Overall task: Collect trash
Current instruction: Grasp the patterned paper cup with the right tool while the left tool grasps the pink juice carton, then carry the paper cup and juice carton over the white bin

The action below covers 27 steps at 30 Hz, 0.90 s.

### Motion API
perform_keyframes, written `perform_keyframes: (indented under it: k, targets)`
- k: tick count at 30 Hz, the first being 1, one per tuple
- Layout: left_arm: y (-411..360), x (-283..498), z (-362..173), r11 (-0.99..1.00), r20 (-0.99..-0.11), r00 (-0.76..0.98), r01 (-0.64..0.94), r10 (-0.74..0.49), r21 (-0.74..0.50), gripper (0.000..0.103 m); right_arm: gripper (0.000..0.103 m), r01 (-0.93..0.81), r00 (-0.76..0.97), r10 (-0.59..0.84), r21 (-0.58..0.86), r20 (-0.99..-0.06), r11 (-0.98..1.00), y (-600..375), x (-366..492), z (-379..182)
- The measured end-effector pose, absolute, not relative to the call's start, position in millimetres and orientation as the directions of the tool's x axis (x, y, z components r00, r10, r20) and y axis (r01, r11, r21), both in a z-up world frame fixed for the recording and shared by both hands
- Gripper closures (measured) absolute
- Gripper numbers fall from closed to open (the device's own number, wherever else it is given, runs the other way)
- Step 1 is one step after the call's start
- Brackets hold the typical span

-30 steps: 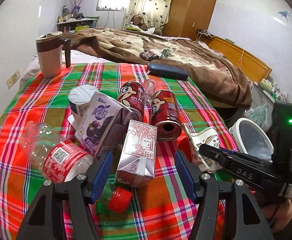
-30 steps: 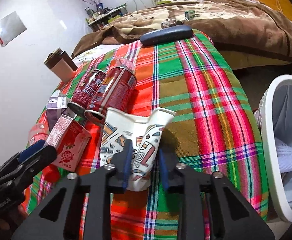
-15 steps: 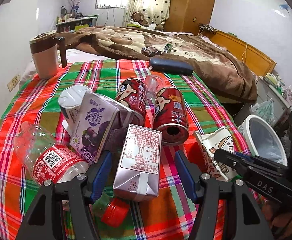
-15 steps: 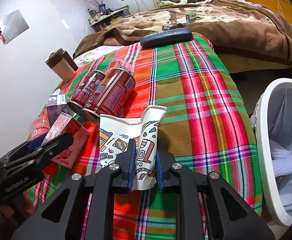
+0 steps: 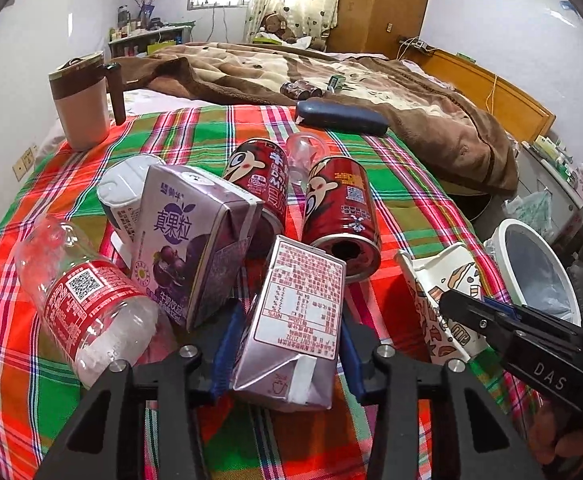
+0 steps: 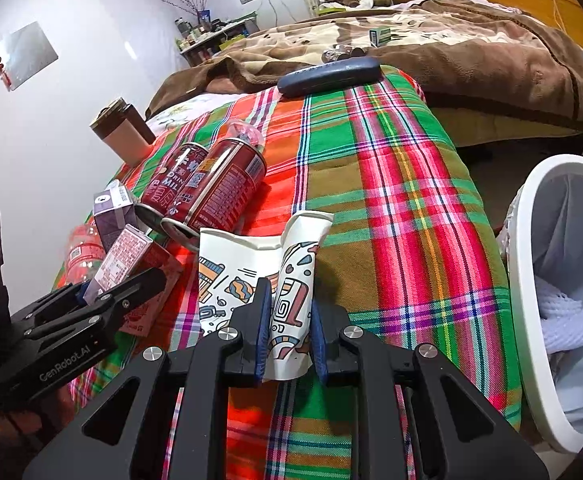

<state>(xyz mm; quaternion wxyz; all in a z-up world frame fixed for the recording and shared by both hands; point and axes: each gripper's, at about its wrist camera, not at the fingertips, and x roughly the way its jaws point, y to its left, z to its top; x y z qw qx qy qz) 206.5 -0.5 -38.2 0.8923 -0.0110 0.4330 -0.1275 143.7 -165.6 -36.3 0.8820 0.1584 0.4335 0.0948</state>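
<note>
Between the blue-padded fingers of the left gripper (image 5: 289,350), pointing straight away along the gripper's own line, a small silver-and-pink drink carton with a printed nutrition label (image 5: 297,320) is seen lying on the red-and-green plaid cloth (image 5: 195,136); its long axis runs parallel to the fingers, so the narrow sides are presented to the pads. The jaws are closing, and the pads appear to be at or touching the carton's flanks, though firm pressure cannot be confirmed. Off to the right of that gripper and beyond the cloth's edge, a white round waste bin with a plastic liner (image 5: 509,228) is placed, nearer to the right gripper (image 6: 290,330) than to the left. A crushed white paper cup with coloured patterns (image 6: 251,276) is pinched by the right gripper at its near end, the cup's length stretching forward from the fingers, with the bin (image 6: 531,232) close on its right. Compared with the frame one second ago, the left fingers, then spread wide either side of the carton, have been brought in against it, and the left gripper has been advanced slightly; the right gripper's hold on the cup is unchanged.
</note>
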Motion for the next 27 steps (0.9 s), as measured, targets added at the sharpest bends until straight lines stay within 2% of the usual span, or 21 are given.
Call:
perform_keyframes:
  k: [16,27]
  targets:
    - [-9,194,-29,0.967,-0.756,0.61,0.228,-0.236,-0.118,0.067,0.085,-0.028,0.624,0.29,0.35,-0.726,0.936,-168,139,-33]
    - [-10,182,-18,0.963,-0.737,0.626,0.235,-0.254,-0.133,0.067,0.086,-0.035,0.644,0.284,0.343,-0.71,0.939,-171,131,-28]
